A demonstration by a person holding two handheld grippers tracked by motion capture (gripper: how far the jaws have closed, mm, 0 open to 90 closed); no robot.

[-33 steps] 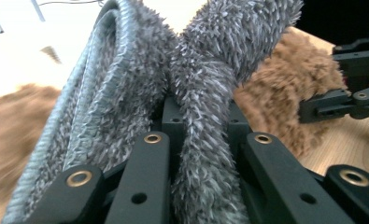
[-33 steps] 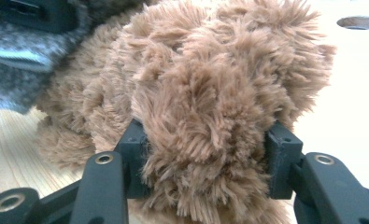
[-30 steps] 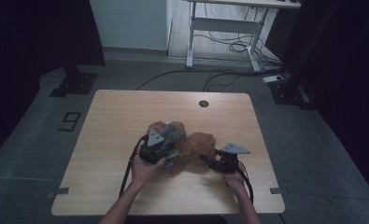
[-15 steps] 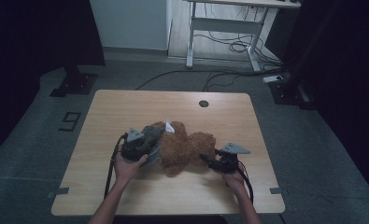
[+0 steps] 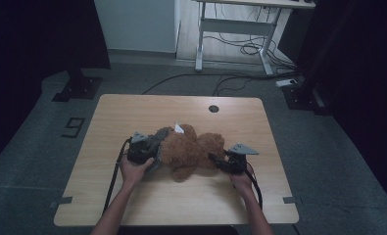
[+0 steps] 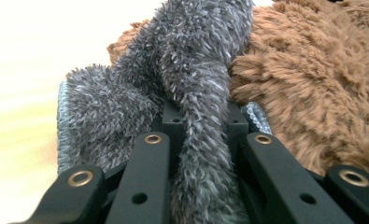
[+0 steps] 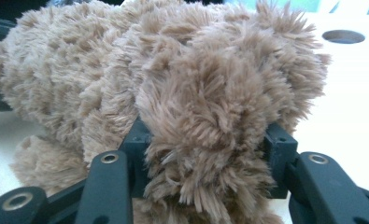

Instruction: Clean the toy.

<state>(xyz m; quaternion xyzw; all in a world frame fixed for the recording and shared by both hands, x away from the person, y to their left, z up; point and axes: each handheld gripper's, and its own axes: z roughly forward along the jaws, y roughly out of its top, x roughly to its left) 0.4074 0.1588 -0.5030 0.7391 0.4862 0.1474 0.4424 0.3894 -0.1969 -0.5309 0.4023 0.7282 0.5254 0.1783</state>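
Note:
A brown teddy bear [image 5: 191, 149] lies on its side in the middle of the wooden table [image 5: 132, 112], a white tag [image 5: 180, 128] sticking up from it. My left gripper [image 5: 154, 152] is at the bear's left end, shut on a grey fuzzy cloth [image 6: 191, 70] that runs between the jaws [image 6: 201, 121] and lies against the brown fur [image 6: 313, 79]. My right gripper [image 5: 215, 159] is at the bear's right end. Its jaws have just been closing and now press from both sides on a plush limb [image 7: 205, 116] of the bear; gripper [image 7: 208, 144].
A round cable hole [image 5: 213, 108] sits near the table's far edge. A white desk frame [image 5: 235, 29] with cables stands on the floor beyond. Black stand bases [image 5: 78, 88] flank the table. Bare wood lies left, right and in front of the bear.
My left hand has moved left across the table with the grey cloth in its jaws, drawing it off the bear's top toward its left end. The right hand has stayed put.

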